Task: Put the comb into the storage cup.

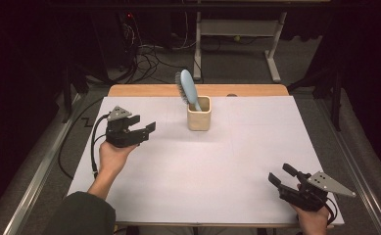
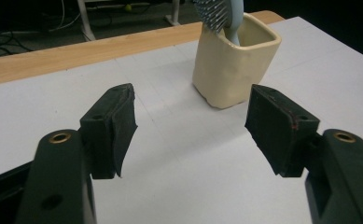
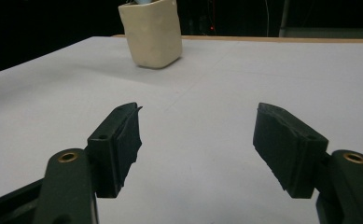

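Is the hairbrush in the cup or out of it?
In: the hairbrush stands handle-down in the cup, its bristle head leaning out above the rim.

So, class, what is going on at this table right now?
A person holds a black two-jaw tool in each hand over a white table. The left tool, jaws open and empty, points at a cream square cup holding a light blue hairbrush. The right tool sits open near the front edge.

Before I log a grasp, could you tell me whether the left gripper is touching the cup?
Apart: the high view shows bare table between the left gripper and the cup.
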Tool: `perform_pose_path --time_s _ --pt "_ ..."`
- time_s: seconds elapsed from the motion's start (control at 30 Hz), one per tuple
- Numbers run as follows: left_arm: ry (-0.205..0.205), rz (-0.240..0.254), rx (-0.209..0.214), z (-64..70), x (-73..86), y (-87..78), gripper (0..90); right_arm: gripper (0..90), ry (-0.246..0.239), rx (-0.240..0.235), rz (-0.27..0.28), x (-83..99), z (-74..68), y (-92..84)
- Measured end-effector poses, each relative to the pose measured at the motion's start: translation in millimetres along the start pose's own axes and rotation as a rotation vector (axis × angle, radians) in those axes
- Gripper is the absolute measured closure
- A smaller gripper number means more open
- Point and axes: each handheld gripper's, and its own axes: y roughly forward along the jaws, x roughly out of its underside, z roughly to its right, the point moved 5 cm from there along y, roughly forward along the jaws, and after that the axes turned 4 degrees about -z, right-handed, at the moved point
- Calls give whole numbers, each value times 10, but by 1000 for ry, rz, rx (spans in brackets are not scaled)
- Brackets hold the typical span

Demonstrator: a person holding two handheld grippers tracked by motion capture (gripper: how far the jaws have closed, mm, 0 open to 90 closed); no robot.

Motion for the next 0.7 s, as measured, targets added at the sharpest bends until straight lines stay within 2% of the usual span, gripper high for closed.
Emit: perform_pose_path --time_s 0.7 --pt "-10 40 3 -8 166 -191 331 325 -4 3 2 -1 -3 -2"
